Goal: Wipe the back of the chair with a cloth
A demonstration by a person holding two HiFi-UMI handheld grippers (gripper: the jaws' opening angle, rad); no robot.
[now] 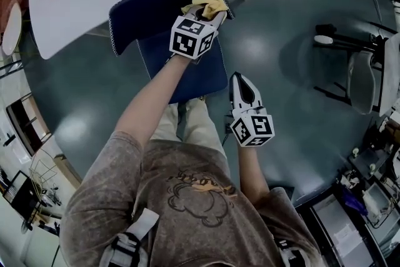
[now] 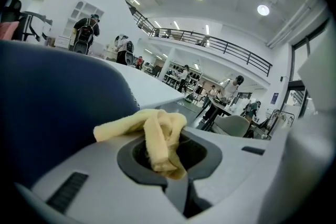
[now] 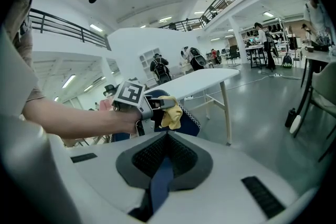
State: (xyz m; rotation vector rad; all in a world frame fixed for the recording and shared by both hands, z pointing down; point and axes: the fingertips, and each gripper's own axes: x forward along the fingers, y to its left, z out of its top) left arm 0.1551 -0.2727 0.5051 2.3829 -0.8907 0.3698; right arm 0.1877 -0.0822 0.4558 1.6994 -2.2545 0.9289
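A big open-plan lab hall; railed mezzanine [image 2: 220,45], polished grey floor [image 1: 281,65], people [image 2: 85,34] at distant workstations [image 3: 265,49].

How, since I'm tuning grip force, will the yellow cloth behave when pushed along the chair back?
Probably floppy: the yellow cloth bunches and droops over the left gripper. Likely light, held by one pinched fold. It may crumple against the chair back, not slide flat.

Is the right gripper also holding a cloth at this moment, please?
No, the right gripper has its jaws together with nothing between them; the yellow cloth is in the left gripper.
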